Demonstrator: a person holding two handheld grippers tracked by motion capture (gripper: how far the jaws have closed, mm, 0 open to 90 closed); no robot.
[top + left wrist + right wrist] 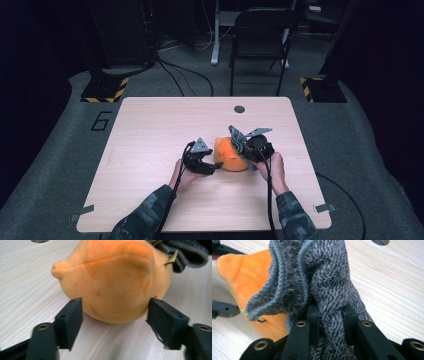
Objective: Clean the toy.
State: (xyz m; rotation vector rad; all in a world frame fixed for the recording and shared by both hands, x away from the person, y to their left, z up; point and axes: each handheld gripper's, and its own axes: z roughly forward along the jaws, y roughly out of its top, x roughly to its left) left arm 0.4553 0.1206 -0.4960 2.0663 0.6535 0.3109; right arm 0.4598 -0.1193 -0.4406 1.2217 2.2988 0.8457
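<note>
From the high view, an orange plush toy lies on the wooden table, a little right of the middle near the person's edge. The left gripper sits just left of it, the right gripper on its right side with a grey cloth bunched above the toy. A figure "6" is marked on the floor left of the table.

In the left gripper view, the jaws stand apart on either side of the plush toy's rounded lower end; the right one is at its surface, and I cannot tell whether it touches. The grey cloth shows at the top right.

In the right gripper view, the jaws are clamped on a twisted fold of the grey cloth, with the plush toy behind it at left. No label on the toy or cloth can be read.
</note>
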